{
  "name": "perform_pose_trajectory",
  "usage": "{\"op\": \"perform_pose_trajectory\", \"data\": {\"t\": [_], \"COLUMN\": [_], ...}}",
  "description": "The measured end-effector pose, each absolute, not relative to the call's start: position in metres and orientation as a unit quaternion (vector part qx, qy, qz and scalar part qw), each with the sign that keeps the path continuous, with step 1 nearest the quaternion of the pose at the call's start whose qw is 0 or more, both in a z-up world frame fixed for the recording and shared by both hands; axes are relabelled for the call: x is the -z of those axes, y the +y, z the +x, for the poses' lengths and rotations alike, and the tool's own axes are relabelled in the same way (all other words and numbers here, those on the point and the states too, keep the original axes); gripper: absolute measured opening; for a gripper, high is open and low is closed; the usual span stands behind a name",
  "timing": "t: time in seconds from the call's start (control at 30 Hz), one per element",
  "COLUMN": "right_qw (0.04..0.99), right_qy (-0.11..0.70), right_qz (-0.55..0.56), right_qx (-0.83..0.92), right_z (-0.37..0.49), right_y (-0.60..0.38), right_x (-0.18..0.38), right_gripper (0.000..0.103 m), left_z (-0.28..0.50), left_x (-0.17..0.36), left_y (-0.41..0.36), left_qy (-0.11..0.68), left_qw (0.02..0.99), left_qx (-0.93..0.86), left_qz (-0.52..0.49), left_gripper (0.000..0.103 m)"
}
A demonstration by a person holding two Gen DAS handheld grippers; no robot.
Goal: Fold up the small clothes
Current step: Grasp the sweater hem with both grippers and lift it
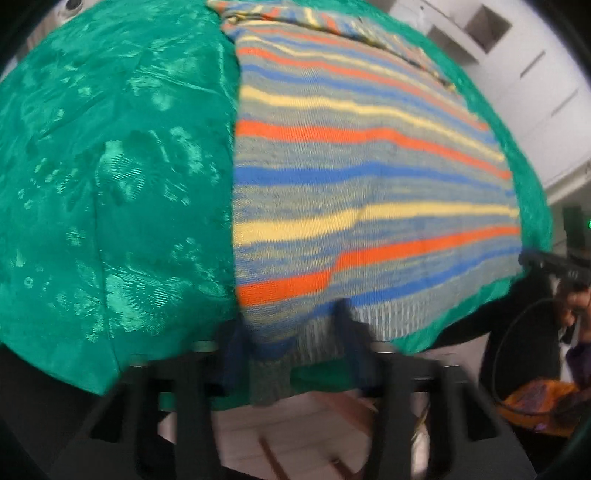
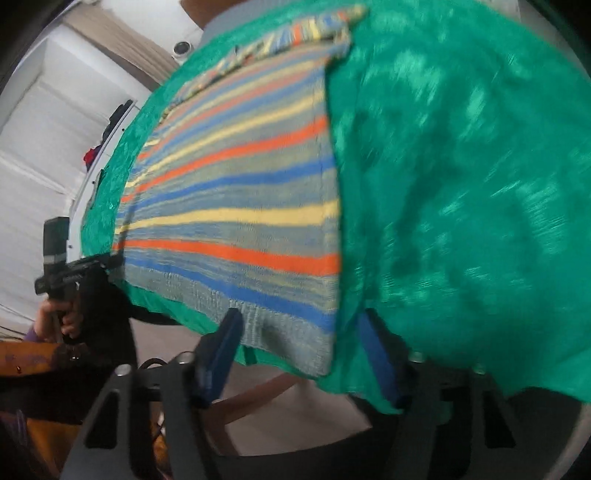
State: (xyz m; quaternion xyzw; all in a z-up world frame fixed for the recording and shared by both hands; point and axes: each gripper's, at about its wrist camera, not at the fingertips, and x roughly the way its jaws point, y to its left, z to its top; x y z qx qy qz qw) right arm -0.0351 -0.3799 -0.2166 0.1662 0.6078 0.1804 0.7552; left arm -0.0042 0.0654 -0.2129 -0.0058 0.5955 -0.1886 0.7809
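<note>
A striped knit garment (image 1: pixel 369 177), with orange, blue and yellow bands on grey, lies flat on a green patterned cloth (image 1: pixel 110 166) that covers the table. Its ribbed hem hangs over the near table edge. My left gripper (image 1: pixel 291 328) is open, with a finger on each side of the hem's left corner. The garment also shows in the right wrist view (image 2: pixel 236 206). My right gripper (image 2: pixel 299 328) is open around the hem's right corner, and its right finger lies against the green cloth (image 2: pixel 461 184). The other gripper shows at the left of this view (image 2: pixel 77 273).
The far part of the garment (image 1: pixel 332 22) is bunched or folded at the back of the table. White cabinets (image 2: pixel 44 122) stand beyond the table. The floor (image 1: pixel 295 424) lies below the near edge. The person's orange clothing (image 1: pixel 535 402) is at the side.
</note>
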Motion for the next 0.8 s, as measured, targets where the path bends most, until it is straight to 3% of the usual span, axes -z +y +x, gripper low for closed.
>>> {"op": "perform_pose_trajectory", "data": {"t": [0.07, 0.1, 0.43, 0.53, 0.8], "right_qw": [0.749, 0.75, 0.759, 0.761, 0.814], "right_qy": [0.621, 0.622, 0.615, 0.608, 0.499], "right_qz": [0.151, 0.145, 0.122, 0.148, 0.229], "right_qx": [-0.174, -0.172, -0.177, -0.172, -0.192], "right_z": [-0.033, -0.032, -0.06, -0.056, 0.028], "right_y": [-0.372, -0.372, -0.375, -0.38, -0.403], "right_x": [0.221, 0.219, 0.17, 0.165, 0.11], "right_gripper": [0.012, 0.007, 0.005, 0.005, 0.005], "left_z": [-0.003, -0.003, -0.025, -0.016, 0.086], "left_x": [0.218, 0.215, 0.188, 0.181, 0.134], "left_y": [0.067, 0.07, 0.074, 0.093, 0.106], "left_qy": [0.602, 0.6, 0.585, 0.583, 0.517], "left_qw": [0.774, 0.775, 0.777, 0.773, 0.799], "left_qx": [0.194, 0.195, 0.228, 0.228, 0.235], "left_qz": [-0.032, -0.042, -0.053, -0.103, -0.201], "left_gripper": [0.004, 0.004, 0.003, 0.003, 0.003]}}
